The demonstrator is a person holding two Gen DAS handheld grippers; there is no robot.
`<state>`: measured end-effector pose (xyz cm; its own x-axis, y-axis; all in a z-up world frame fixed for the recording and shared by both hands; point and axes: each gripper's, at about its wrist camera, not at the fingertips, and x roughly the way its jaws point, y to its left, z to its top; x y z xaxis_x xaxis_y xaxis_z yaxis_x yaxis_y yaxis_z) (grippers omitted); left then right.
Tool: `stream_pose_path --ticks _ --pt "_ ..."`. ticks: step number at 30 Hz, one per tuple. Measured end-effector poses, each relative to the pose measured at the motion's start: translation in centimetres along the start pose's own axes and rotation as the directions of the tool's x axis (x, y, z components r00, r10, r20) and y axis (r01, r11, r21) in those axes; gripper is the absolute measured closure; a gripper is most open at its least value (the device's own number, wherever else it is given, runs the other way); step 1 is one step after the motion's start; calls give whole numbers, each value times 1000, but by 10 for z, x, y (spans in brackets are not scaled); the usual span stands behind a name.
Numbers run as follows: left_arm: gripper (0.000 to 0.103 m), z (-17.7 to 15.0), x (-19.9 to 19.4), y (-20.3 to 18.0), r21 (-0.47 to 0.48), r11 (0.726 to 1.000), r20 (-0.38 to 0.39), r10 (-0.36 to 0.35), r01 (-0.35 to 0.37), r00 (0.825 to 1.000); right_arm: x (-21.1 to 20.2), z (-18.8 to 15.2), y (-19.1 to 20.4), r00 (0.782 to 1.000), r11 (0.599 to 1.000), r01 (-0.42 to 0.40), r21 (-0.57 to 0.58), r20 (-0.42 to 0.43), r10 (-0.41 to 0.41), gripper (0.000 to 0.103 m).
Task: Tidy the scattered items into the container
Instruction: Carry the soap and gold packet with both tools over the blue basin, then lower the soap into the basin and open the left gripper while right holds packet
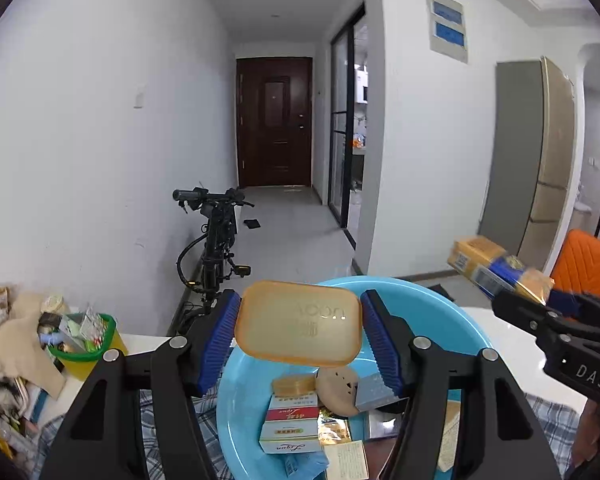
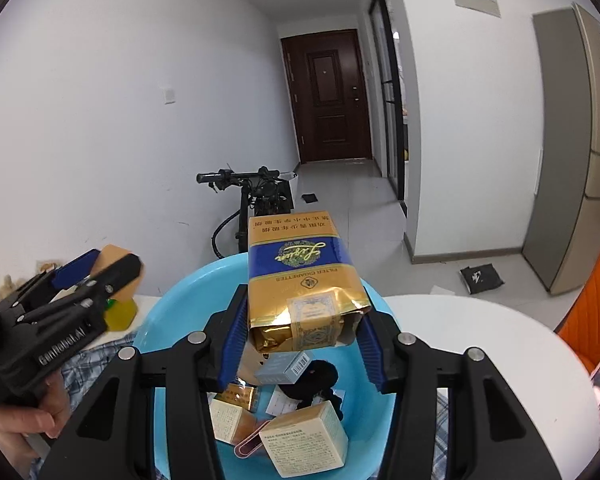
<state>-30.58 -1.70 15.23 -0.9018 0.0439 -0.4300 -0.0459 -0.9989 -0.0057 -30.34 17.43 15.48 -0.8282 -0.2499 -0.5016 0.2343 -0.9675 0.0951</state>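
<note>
Here, cigarette pack reads "FILTER CIGARETTES".

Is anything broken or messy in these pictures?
Yes. The gold and blue cigarette carton held over the blue basin looks damaged: its near end is torn open, with crumpled gold foil and a ragged flap. To the left, a heap of wrappers and papers spills around the overstuffed green-rimmed bin.

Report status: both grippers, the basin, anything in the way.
Left gripper shut on soap case. Right gripper shut on cigarette pack. Both above blue basin, part full. Nothing in the way.
</note>
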Motion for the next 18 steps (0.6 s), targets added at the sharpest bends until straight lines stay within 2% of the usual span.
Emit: stream_pose_path --ticks 2,5,8,9,12,14,15,16,18 --pt "38 3 1 -6 11 1000 -20 10 -10 1000 0 4 1 1000 1000 7 -16 -18 -7 55" --pt "38 10 14 -12 13 998 -135 68 -67 989 -1 7 2 998 1000 1 -6 -55 -1 55" --pt "38 16 20 -12 -23 999 -200 19 -24 980 10 13 0 987 1000 -4 -6 -159 3 55" --pt "38 17 25 -13 -23 999 -245 18 -24 969 15 13 1 978 1000 4 -27 -207 -9 55" --pt "38 14 46 -17 0 999 -412 37 -41 910 31 8 0 928 996 31 -78 -368 -57 55" --pt "38 5 61 -20 5 999 -547 36 -40 836 37 8 -9 904 999 30 -30 -425 -40 55" --pt "38 -2 67 -22 6 1000 -598 26 -28 801 36 7 -12 902 1000 11 6 -432 -7 55" --pt "38 -7 70 -26 13 1000 -619 22 -17 785 36 7 -15 900 999 1 33 -436 14 55" --pt "38 -7 67 -33 36 999 -597 37 -20 801 37 7 -19 891 999 -2 50 -453 24 55"
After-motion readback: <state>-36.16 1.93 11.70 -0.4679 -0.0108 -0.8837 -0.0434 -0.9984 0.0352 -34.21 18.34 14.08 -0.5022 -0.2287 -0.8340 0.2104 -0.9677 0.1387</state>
